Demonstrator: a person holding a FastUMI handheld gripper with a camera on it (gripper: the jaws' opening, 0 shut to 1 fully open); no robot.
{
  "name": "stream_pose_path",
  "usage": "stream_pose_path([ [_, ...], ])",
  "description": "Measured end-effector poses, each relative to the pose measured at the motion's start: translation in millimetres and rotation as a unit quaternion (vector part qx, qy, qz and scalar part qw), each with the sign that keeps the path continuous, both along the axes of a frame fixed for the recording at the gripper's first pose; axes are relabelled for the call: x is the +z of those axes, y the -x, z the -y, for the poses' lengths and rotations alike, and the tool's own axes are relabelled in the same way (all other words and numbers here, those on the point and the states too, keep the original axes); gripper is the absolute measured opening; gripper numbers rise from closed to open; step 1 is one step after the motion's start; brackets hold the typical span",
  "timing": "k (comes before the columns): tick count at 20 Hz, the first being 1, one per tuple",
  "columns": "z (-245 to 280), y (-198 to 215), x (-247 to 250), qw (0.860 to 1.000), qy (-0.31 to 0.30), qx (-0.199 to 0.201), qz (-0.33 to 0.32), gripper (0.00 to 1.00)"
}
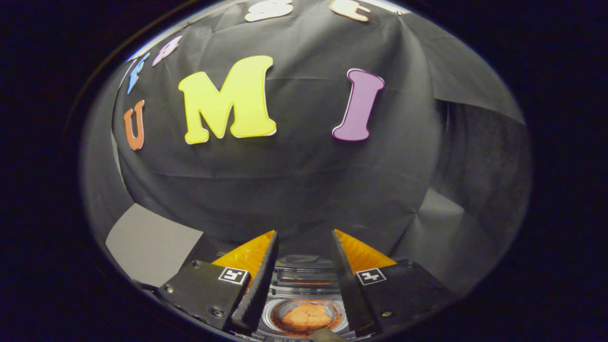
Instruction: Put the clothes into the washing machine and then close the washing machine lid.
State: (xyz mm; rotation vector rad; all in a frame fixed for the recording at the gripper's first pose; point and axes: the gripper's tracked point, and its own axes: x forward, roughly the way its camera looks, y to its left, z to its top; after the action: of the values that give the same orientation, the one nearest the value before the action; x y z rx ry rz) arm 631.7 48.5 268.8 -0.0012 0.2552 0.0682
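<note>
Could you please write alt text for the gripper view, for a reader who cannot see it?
An orange cloth lies bunched in the round drum of a washing machine, seen below and between the fingers of the open gripper, which hold nothing. Beyond the fingers hangs the booth's black wall.

Gripper [304, 237] raised and level, jaws parted with a clear gap, holding nothing
</note>
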Motion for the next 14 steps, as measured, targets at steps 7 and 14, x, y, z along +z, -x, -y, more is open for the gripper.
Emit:
stream_pose_path([
  [7, 6, -54, -20, 1.000, -0.005, -0.010, -0.029, 0.69],
  [14, 9, -72, -52, 0.998, 0.035, -0.002, -0.061, 0.69],
])
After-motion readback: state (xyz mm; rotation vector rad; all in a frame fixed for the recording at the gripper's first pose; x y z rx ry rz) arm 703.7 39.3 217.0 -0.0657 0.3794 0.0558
